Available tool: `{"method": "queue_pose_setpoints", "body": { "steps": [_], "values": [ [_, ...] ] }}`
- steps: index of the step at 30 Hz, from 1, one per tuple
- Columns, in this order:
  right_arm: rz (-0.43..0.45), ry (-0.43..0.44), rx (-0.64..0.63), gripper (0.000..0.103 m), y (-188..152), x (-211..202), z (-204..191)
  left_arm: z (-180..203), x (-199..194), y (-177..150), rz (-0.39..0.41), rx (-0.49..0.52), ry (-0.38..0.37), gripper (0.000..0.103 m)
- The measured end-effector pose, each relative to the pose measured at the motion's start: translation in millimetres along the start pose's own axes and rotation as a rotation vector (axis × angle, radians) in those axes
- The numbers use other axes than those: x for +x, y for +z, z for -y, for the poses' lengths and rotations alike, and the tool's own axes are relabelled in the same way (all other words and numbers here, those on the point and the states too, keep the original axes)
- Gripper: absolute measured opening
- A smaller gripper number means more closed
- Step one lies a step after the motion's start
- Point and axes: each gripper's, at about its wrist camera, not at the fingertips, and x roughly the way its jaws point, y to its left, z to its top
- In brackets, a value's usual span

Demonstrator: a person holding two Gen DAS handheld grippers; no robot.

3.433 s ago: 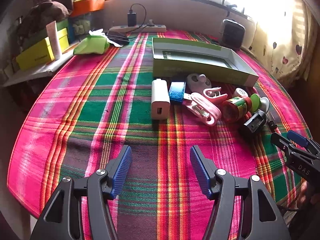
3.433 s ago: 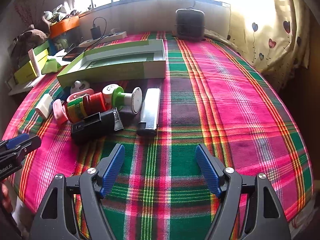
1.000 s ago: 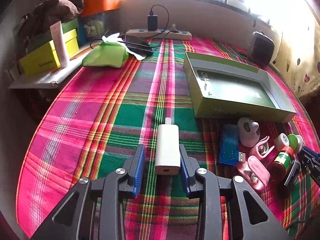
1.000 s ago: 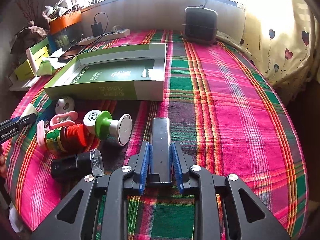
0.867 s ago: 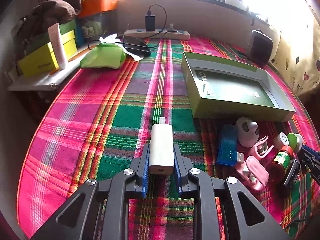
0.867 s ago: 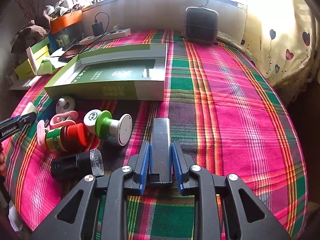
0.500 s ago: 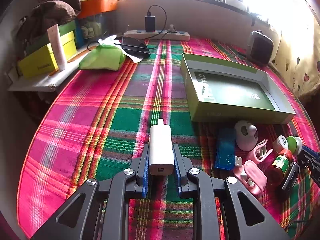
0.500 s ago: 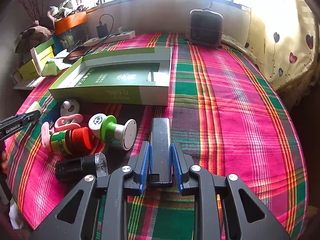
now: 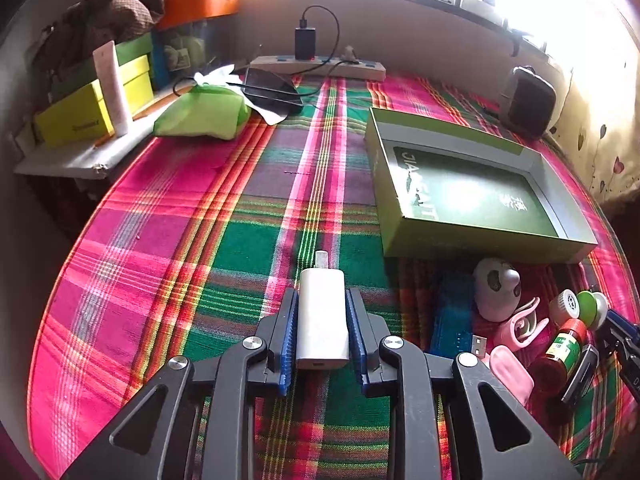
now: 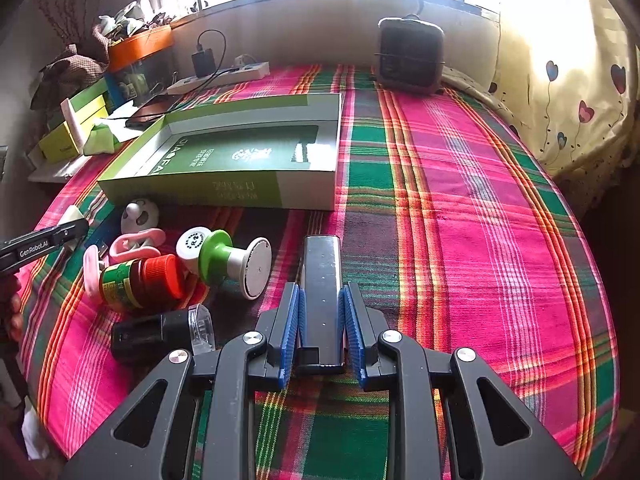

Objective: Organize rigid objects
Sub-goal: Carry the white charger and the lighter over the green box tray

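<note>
My left gripper (image 9: 322, 300) is shut on a white charger block (image 9: 321, 312) and holds it above the plaid cloth, left of the green open box (image 9: 472, 240). My right gripper (image 10: 321, 296) is shut on a flat black and silver bar (image 10: 322, 280), in front of the same box (image 10: 224, 192). Loose items lie between the grippers: a red-capped bottle (image 10: 140, 282), a green and white spool (image 10: 224, 260), a black clear-capped piece (image 10: 160, 334), pink clips (image 10: 134, 242), a white panda-faced piece (image 10: 140, 216) and a blue USB stick (image 9: 454, 316).
A dark speaker-like box (image 10: 410, 56) stands at the back right. A power strip with a charger (image 9: 316, 64), a phone (image 9: 272, 90), a green pouch (image 9: 204, 114) and yellow boxes (image 9: 80, 116) sit at the back left. The cloth drops off at the right edge.
Both grippers went from open to shut on their objects, and each has since lifted and drawn back slightly with its object over the last second.
</note>
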Motion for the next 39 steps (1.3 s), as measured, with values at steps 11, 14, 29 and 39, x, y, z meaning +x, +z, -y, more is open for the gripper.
{"method": "queue_pose_setpoints", "body": {
  "steps": [11, 14, 29, 39],
  "values": [
    [-0.002, 0.0, 0.004, 0.024, 0.8, 0.9, -0.1, -1.4, -2.1, 3.0, 0.012, 0.01, -0.006, 0.019],
    [0.001, 0.001, 0.004, 0.024, 1.5, 0.5, 0.1, -3.1, -8.9, 4.5, 0.028, 0.007, -0.009, 0.019],
    [0.066, 0.018, -0.002, 0.024, 29.9, -22.0, 5.4, 17.1, -41.3, 36.0, 0.099, 0.053, -0.088, 0.019],
    [0.086, 0.052, -0.025, 0.024, 69.7, -18.6, 4.0, 42.2, -23.9, 65.6, 0.066, 0.092, -0.156, 0.019]
  ]
}}
